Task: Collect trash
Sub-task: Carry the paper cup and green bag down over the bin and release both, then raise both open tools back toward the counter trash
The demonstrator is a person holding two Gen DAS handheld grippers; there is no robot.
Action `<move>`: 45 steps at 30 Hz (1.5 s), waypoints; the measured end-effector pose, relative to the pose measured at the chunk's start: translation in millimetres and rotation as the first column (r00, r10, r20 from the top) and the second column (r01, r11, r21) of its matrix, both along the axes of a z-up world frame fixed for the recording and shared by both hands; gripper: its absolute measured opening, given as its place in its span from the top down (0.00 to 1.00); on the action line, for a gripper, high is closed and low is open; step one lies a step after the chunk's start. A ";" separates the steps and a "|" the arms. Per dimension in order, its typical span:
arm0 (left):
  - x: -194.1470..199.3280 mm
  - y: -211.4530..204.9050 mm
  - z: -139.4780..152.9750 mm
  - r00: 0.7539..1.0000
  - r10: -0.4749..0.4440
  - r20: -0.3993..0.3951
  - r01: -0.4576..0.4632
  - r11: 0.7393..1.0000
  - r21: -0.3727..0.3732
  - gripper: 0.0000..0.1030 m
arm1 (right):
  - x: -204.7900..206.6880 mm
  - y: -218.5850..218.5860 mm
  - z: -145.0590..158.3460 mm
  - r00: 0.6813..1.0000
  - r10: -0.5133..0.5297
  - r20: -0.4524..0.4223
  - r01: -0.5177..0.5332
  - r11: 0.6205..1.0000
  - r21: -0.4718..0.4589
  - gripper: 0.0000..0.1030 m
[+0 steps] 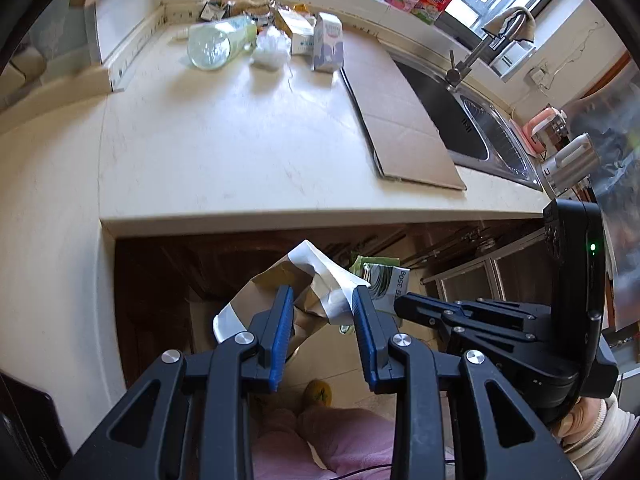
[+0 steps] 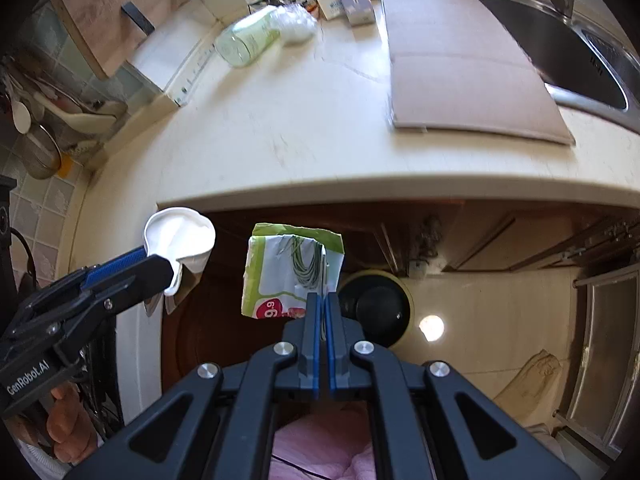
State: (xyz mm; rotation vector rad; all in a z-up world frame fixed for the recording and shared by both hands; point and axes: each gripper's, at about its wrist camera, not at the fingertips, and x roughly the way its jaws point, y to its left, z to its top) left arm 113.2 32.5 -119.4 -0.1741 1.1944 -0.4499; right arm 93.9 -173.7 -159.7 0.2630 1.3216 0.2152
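The left gripper (image 1: pixel 322 300) pinches a crumpled paper bag (image 1: pixel 296 280) between its fingers. The right gripper (image 2: pixel 322 300) is squeezed tight on a green wrapper (image 2: pixel 288 272). The bin (image 2: pixel 376 306) waits just beyond them. More trash, like a bottle (image 1: pixel 220 42) and carton (image 1: pixel 329 42), lies far ahead on the table (image 1: pixel 240 152).

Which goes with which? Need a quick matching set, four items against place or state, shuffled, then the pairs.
Items:
1 crumpled paper cup
2 green-and-white packet
3 clear bottle
4 flat cardboard

Place or state:
A lying on its side on the counter
B pinched in the right gripper
C beside the sink
D clamped in the left gripper

Pairs: 1-D, 2-B, 3-A, 4-C
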 end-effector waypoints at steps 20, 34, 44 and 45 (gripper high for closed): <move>-32.7 -27.0 -198.9 0.979 0.161 -0.123 -0.153 0.986 0.069 0.72 | -25.6 -24.3 -168.4 0.991 0.061 -0.118 -0.067 0.997 -0.049 0.97; -20.0 -14.1 -327.2 0.960 0.207 -0.189 -0.181 0.973 0.142 0.52 | 3.0 11.7 -312.2 0.969 0.141 -0.203 -0.158 0.985 -0.070 0.92; -16.5 -2.6 -324.6 0.956 0.254 -0.144 -0.223 0.954 0.201 0.28 | 5.5 21.1 -295.6 0.979 0.134 -0.154 -0.146 0.987 -0.072 0.69; -17.1 -3.2 -319.4 0.958 0.252 -0.134 -0.221 0.952 0.211 0.28 | 4.2 21.4 -290.5 0.980 0.129 -0.149 -0.141 0.987 -0.077 0.69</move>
